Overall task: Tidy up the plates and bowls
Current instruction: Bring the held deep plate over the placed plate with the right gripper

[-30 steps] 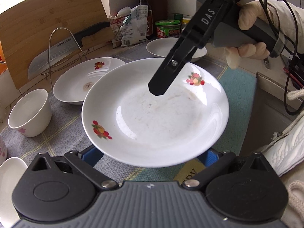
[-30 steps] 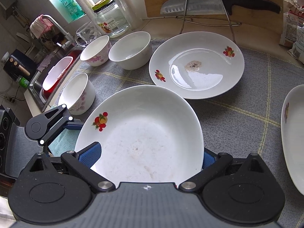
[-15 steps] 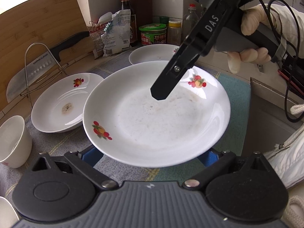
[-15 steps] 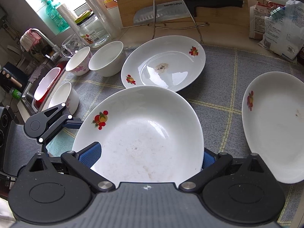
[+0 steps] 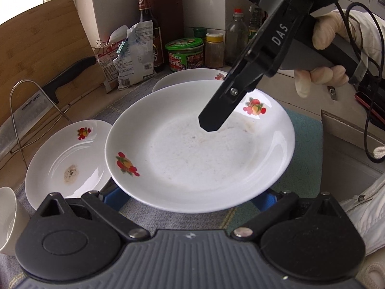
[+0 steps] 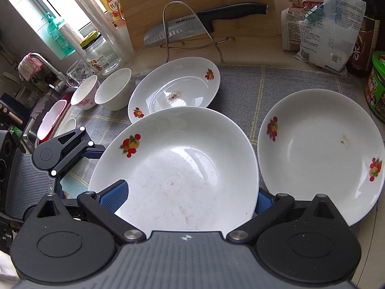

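A white plate with fruit decals [image 5: 199,149] [image 6: 182,168] hangs tilted above the grey mat. My right gripper [image 6: 187,197] is shut on its near rim, the left pad over the rim and the right pad behind it; in the left wrist view one of its fingers [image 5: 211,122] lies over the plate's inside. My left gripper [image 5: 187,198] [image 6: 91,149] is open, both blue pads spread wide under the plate's opposite edge. A stained plate [image 6: 175,89] [image 5: 65,161] and another plate [image 6: 320,154] [image 5: 190,77] lie on the mat. Two bowls [image 6: 113,91] [image 6: 85,94] stand at the left.
A knife on a wire rack [image 6: 182,26] leans against a wooden board at the back. Bags, bottles and a green jar [image 5: 185,53] line the back right. A sink with a red tub [image 6: 48,120] lies at the left, and a gloved hand [image 5: 322,77] holds the right gripper.
Both grippers have carried the held plate rightward over the mat, so the right-hand plate has come fully into view. Neither grip on the plate has changed.
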Motion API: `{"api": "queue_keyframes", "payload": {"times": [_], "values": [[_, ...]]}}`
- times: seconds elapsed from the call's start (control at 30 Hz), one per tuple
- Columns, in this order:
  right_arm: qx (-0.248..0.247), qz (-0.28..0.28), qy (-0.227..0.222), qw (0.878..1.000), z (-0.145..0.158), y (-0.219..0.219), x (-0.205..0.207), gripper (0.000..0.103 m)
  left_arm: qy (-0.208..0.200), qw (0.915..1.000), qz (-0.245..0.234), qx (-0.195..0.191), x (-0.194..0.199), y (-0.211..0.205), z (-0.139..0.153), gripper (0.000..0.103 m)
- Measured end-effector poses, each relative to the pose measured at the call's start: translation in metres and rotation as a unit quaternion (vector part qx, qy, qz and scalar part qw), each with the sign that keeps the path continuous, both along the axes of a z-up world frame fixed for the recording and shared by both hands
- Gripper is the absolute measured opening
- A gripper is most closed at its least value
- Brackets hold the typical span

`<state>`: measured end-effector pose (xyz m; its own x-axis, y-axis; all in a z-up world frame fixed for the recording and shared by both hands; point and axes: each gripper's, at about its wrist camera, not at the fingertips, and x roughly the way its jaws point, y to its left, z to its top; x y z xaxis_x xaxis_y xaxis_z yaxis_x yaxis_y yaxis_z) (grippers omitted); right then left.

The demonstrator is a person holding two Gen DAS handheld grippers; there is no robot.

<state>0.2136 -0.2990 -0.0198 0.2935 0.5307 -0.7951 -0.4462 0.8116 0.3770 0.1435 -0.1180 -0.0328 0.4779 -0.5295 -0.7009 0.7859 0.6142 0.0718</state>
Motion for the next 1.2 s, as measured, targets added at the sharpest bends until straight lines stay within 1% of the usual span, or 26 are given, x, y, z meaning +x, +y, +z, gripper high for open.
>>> {"api": "queue_keyframes", "payload": {"times": [0.3,0.73,1.03,1.2], "values": [[0.002,-0.013,-0.014,1.000,0.003,-0.029,0.011,0.103,-0.015,0.9997,-0.017,0.008,0.017,-0.027,-0.001,0.102],[0.005,-0.038,-0.030,0.999,0.002,-0.073,0.031,0.103,-0.023,0.9987,-0.042,0.014,0.041,-0.068,0.000,0.102],[0.011,-0.055,-0.039,0.998,-0.002,-0.100,0.046,0.103,-0.023,0.9979,-0.058,0.019,0.057,-0.087,-0.004,0.102],[0.011,-0.060,-0.039,0.997,-0.007,-0.109,0.055,0.103,-0.016,0.9979,-0.060,0.020,0.068,-0.094,-0.008,0.102]]}}
